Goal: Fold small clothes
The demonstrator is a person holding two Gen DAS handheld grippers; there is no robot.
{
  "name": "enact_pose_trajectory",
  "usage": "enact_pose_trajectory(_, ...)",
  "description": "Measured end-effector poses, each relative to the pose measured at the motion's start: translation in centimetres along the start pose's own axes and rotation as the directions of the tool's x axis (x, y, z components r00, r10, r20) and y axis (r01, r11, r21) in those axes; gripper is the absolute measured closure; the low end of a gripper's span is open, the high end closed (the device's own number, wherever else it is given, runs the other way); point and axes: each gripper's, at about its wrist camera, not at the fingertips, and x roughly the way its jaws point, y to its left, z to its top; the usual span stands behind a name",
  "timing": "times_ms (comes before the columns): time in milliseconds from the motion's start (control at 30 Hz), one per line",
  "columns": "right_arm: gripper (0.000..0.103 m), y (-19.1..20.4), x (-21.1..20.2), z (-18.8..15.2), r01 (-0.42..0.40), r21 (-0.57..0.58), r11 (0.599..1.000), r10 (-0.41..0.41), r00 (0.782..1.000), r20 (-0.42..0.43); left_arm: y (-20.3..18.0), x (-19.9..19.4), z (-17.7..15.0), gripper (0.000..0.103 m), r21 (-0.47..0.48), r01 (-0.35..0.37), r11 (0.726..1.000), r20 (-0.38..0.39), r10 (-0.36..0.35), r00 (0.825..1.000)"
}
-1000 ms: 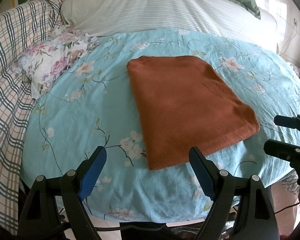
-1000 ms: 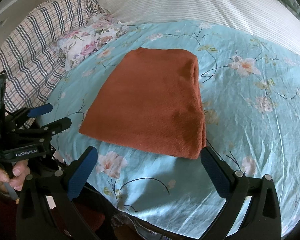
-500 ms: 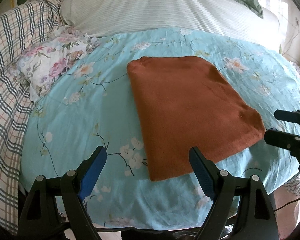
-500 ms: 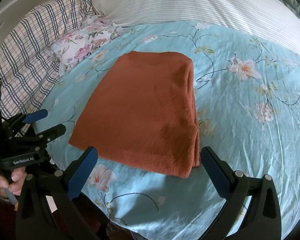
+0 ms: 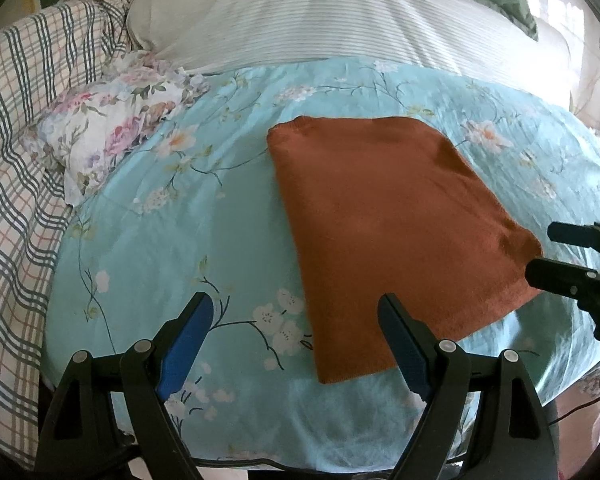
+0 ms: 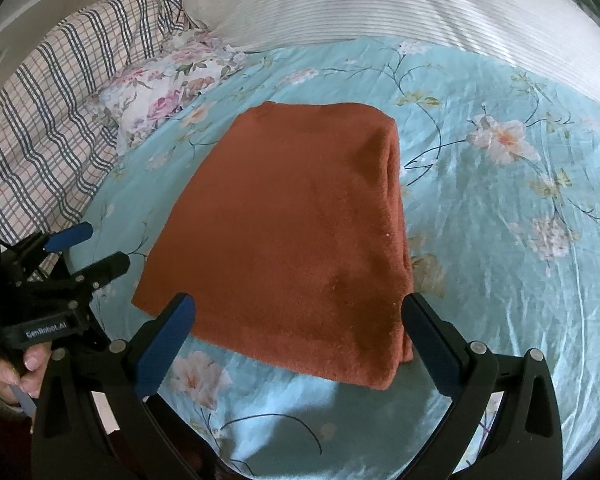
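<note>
Rust-brown folded cloth (image 6: 296,236) just ahead of right claw (image 6: 296,344), wide, empty. Beside left claw (image 5: 296,344), also wide. Underside layers hidden.

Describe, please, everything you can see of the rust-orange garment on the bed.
The garment is a rust-orange, fuzzy knit, already folded into a flat, roughly rectangular stack with layered edges showing along its right side. It lies on the light-blue floral sheet, near its front edge. Nothing grips it; both open tools hover just short of its near edge.

Bedroom, home. 1 bed (image 5: 148,248) under a blue floral sheet; 1 striped pillow (image 5: 340,20) far; 1 plaid quilt (image 5: 16,152) left; 1 floral cloth (image 5: 112,136) beside it.
</note>
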Motion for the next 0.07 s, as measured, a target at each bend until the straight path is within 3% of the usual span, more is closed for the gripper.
enact_pose_trajectory(67,0.0,0.16,-0.05,-0.07,0.003,0.002,1.0,-0.003,1.0,0.001,0.01,0.24,0.07,0.018,-0.002,0.006,1.0,-0.009,-0.006,1.0)
